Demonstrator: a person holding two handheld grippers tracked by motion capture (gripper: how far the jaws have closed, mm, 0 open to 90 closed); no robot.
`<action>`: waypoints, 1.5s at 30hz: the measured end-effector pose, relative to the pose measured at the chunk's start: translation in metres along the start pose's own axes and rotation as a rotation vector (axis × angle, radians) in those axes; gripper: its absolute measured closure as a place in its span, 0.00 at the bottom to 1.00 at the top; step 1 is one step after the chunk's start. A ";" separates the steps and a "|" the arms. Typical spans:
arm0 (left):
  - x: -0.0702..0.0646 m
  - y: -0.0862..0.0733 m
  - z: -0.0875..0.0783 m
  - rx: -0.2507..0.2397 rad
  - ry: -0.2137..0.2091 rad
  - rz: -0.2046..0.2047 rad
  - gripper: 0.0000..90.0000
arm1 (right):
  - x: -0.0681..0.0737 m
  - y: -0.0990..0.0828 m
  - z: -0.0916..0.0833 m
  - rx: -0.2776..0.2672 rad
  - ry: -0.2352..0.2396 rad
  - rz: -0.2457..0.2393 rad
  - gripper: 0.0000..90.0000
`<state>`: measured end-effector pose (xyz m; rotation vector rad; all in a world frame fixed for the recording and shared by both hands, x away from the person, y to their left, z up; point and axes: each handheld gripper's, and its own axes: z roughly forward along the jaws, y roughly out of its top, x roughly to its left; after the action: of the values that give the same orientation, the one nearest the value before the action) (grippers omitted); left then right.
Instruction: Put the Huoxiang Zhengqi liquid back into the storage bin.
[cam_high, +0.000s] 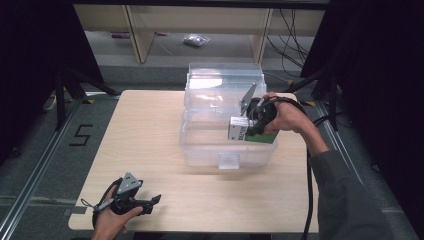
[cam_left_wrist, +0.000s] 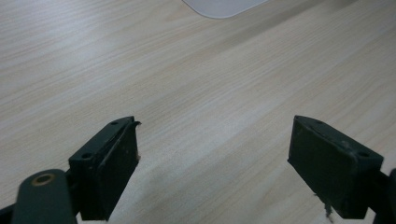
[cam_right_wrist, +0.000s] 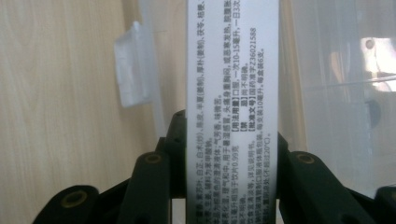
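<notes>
A light wooden desk (cam_high: 150, 140) is standing on a grey floor, with dark curtains at both sides and a shelf frame behind. A clear plastic storage box (cam_high: 227, 130) is sitting open at the desk's far centre, its lid tilted up behind. The box's contents are hard to make out through the glare on its walls. The right gripper (cam_high: 250, 125) is clamping a white and green carton (cam_high: 245, 131), its jaws pressing both long sides; in the right gripper view the carton (cam_right_wrist: 232, 93) is cut off at top and bottom. It appears to be hovering over the box's right front part. The right hand (cam_high: 287, 116) is reaching in from the right, forearm extended. The left gripper (cam_high: 150, 202) is resting near the front left edge, jaws spread wide and empty over bare wood, held in the left hand (cam_high: 112, 217).
</notes>
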<state>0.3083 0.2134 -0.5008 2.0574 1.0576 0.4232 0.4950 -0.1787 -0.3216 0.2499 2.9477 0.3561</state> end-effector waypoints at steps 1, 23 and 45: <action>0.000 0.000 0.000 0.001 0.000 0.000 0.17 | -0.005 0.000 0.002 -0.016 -0.004 -0.046 0.73; -0.001 0.000 0.000 -0.009 0.003 -0.012 0.17 | -0.031 -0.006 0.036 0.027 0.030 0.006 0.73; 0.000 0.000 -0.001 -0.001 0.000 -0.009 0.17 | -0.036 -0.020 0.064 0.030 0.071 0.005 0.72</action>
<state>0.3076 0.2135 -0.5002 2.0511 1.0668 0.4192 0.5385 -0.1901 -0.3834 0.2534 3.0243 0.3286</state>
